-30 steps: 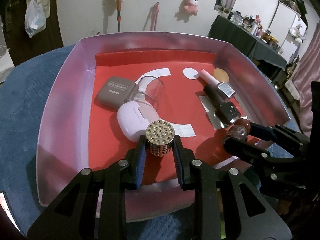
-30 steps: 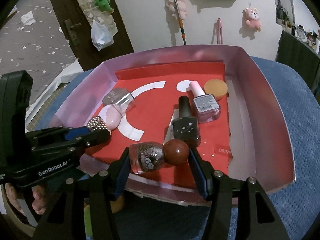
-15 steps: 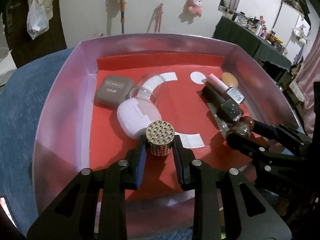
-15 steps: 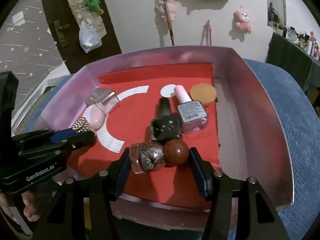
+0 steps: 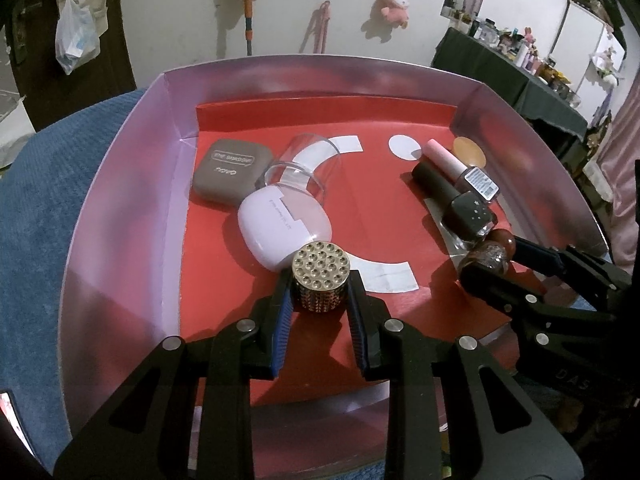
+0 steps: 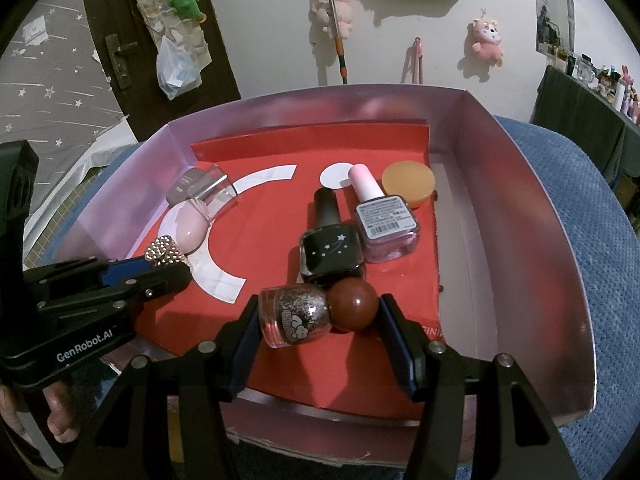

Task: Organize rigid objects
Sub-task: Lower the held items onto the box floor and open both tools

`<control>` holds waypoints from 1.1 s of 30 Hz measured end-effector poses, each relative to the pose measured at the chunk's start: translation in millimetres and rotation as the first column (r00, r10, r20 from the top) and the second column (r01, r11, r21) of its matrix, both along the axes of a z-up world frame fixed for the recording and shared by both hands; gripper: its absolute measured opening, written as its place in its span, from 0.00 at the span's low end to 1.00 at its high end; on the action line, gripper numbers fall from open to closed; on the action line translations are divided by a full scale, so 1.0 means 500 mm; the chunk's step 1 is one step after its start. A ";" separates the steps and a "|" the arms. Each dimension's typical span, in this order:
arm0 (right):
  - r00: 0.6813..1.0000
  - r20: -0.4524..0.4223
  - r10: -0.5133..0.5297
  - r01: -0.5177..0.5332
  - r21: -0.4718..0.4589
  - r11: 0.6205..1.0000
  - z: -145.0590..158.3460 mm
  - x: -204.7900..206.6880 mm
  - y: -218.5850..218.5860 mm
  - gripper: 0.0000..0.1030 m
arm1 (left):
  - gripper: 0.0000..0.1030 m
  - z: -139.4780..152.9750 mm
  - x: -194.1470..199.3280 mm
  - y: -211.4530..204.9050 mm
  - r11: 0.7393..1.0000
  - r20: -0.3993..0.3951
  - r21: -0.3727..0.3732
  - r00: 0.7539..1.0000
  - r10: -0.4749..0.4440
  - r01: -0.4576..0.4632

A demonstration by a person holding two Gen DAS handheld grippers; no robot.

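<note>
Both grippers have advanced over the box (image 5: 120, 208). My left gripper (image 5: 320, 288) pinches the studded cap (image 5: 320, 276); my right gripper (image 6: 318, 314) pinches the glitter bottle (image 6: 296, 314), low over the red liner (image 5: 360, 200).

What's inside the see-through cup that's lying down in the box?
The clear cup lies on its side. Through its wall only the red liner and a white paper arc underneath show. The pale pink case blocks its mouth, so that part of its inside stays hidden.

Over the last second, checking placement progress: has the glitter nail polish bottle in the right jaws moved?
Yes. The glitter bottle has advanced toward the black star bottle; its brown cap now meets it.
</note>
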State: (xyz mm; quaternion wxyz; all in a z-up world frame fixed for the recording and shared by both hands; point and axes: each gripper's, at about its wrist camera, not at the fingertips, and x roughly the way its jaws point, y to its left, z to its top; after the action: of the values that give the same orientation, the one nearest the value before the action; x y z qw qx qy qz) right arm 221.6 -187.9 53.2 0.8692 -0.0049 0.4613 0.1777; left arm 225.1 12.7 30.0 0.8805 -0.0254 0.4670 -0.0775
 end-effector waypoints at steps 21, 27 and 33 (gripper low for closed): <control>1.000 0.016 0.005 -0.005 0.030 1.000 0.018 -0.018 -0.006 0.64 | 0.24 0.017 -0.020 0.001 0.999 0.043 0.031 0.999 0.033 -0.034; 0.999 0.053 0.005 -0.007 0.044 0.999 0.046 -0.037 -0.008 0.67 | 0.24 0.028 -0.034 0.005 0.999 0.062 0.023 0.997 0.043 -0.045; 0.997 0.075 0.003 -0.007 0.056 0.998 0.064 -0.053 -0.012 0.72 | 0.32 0.041 -0.050 0.007 0.998 0.087 0.023 0.995 0.057 -0.059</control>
State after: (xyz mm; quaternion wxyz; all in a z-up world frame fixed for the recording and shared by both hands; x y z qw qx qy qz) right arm 194.9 -194.0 85.2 0.8853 0.0119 0.4232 0.1924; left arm 199.9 16.0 50.5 0.9021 -0.0241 0.4284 -0.0468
